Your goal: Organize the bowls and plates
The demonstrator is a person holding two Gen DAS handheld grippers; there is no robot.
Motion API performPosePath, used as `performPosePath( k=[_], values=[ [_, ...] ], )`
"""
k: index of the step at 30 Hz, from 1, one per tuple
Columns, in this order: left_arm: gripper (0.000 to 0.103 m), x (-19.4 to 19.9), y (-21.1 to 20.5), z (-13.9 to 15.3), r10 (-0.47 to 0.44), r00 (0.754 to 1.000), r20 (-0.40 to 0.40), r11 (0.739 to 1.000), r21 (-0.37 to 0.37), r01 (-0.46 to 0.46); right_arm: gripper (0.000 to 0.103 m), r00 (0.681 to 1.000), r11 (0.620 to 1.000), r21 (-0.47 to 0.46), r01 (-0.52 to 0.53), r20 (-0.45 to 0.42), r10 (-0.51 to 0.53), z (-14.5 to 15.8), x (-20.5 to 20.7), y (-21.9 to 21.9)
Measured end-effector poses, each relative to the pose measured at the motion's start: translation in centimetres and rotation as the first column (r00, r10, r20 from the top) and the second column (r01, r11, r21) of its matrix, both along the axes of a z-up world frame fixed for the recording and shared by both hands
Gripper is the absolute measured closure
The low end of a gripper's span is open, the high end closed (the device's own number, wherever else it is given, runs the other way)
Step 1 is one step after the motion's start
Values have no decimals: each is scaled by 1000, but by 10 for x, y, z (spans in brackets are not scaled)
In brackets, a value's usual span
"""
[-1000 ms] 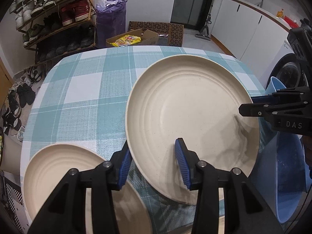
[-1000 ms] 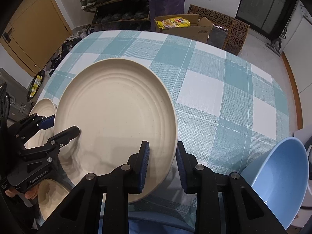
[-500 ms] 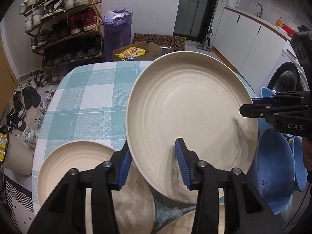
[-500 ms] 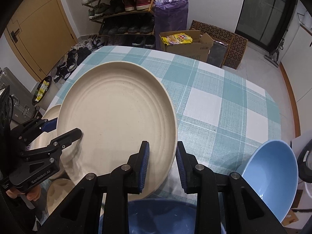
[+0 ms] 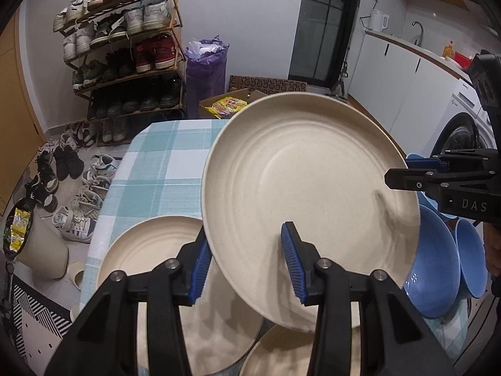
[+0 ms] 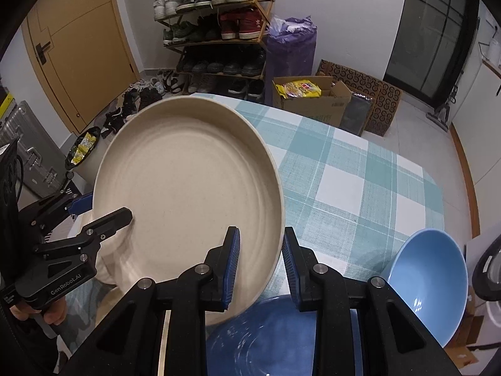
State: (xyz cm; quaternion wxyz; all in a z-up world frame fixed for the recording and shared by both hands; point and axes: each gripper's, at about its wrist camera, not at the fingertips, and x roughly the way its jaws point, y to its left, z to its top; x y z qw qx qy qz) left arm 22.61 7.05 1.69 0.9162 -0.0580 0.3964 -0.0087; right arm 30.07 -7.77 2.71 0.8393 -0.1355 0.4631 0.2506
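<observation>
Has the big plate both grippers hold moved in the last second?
Yes. The big plate has gone up: in the left wrist view its far rim now covers the table's far edge and reaches the cardboard box on the floor; earlier it lay within the tabletop.

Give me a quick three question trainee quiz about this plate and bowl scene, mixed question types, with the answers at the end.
1. True or false: both tongs, the left tongs and the right tongs, grip the big cream plate.
2. What colour are the bowls? A red, B blue, C green.
3. Fill in: the tablecloth pattern is ____.

Key: 1 true; 2 B; 3 checked.
</observation>
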Motion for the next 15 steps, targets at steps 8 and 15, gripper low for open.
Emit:
performPosePath(
  k=[8, 15],
  values=[
    [61, -34, 0, 13, 13, 999, 44, 1000, 10, -13, 75, 999, 1000, 22, -16, 41, 16, 16, -35, 2],
    [61, -64, -5, 18, 16, 997, 77, 1000, 19, -17, 75, 997, 999, 33, -23, 69, 21, 23, -69, -5]
  ],
)
